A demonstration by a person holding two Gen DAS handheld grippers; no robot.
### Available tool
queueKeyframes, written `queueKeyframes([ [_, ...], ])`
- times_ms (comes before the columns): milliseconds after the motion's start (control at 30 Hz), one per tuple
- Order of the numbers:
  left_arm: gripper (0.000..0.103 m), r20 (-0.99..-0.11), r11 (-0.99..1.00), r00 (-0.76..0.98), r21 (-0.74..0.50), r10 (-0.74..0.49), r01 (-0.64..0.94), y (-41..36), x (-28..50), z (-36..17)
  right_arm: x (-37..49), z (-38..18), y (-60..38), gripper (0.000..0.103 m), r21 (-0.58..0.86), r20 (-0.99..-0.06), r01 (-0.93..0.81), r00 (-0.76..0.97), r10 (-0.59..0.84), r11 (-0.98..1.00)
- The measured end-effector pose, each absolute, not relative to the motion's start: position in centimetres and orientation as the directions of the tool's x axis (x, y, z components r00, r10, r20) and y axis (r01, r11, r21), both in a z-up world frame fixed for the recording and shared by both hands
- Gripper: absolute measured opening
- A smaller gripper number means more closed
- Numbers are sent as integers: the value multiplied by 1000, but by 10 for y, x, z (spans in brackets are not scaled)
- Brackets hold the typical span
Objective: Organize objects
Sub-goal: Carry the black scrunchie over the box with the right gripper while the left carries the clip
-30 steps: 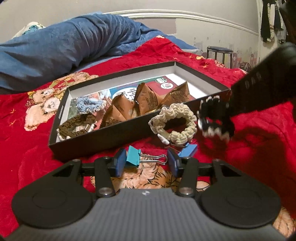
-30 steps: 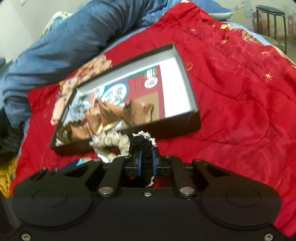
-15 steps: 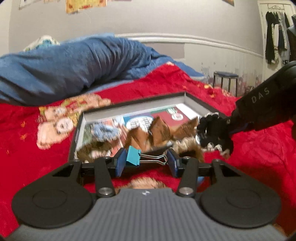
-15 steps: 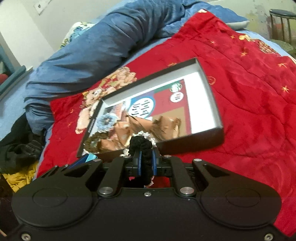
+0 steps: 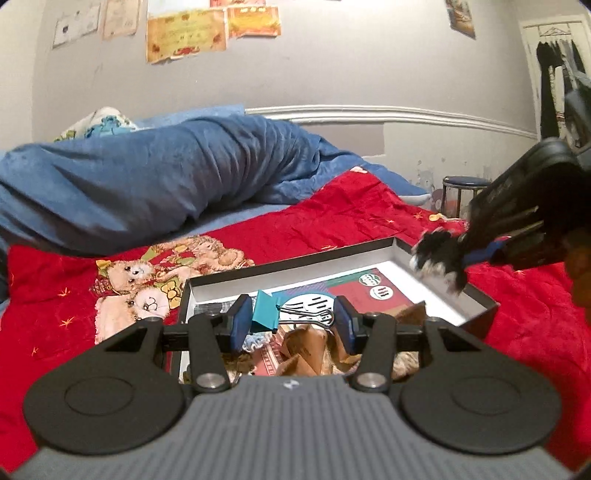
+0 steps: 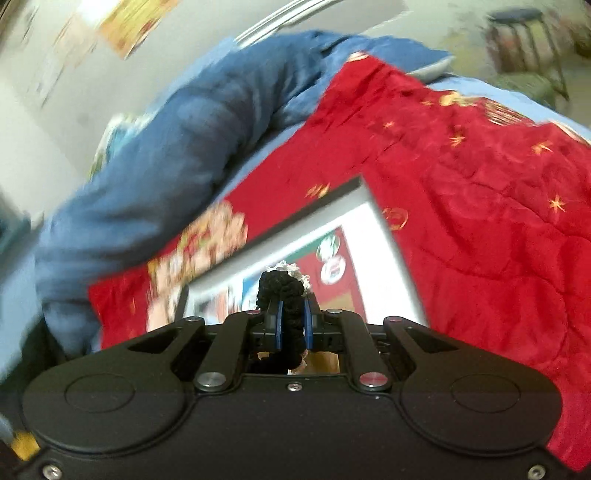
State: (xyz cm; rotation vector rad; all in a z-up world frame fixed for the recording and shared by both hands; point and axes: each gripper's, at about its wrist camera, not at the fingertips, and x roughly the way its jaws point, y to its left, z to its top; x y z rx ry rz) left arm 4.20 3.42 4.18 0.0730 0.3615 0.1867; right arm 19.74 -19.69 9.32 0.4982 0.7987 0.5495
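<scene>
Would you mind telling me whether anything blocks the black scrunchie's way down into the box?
Nothing visible does: the black scrunchie, held by the right gripper, hangs over the box and its bare far-right corner.

Bed covered by red quilt with gold stars and a teddy-bear print. Rumpled blue blanket along the far side, by the wall. Paper posters on grey wall. Dark stool beside bed, dark clothes hanging far right.

1 box, 1 binder clip, 1 black scrunchie.
</scene>
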Motion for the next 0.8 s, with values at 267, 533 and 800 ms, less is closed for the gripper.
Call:
queueKeyframes([
  [267, 52, -328, 982, 926, 54, 188, -180, 48, 73, 70, 218, 93, -199, 11, 644, -541, -124, 624, 564, 755],
  [533, 52, -356, 984, 919, 15, 170, -176, 55, 122, 81, 213, 88, -178, 11, 574, -569, -200, 599, 563, 794],
  [800, 52, -431, 985, 890, -16, 147, -171, 69, 116, 49, 242, 81, -174, 11, 614, -568, -163, 588, 576, 772],
])
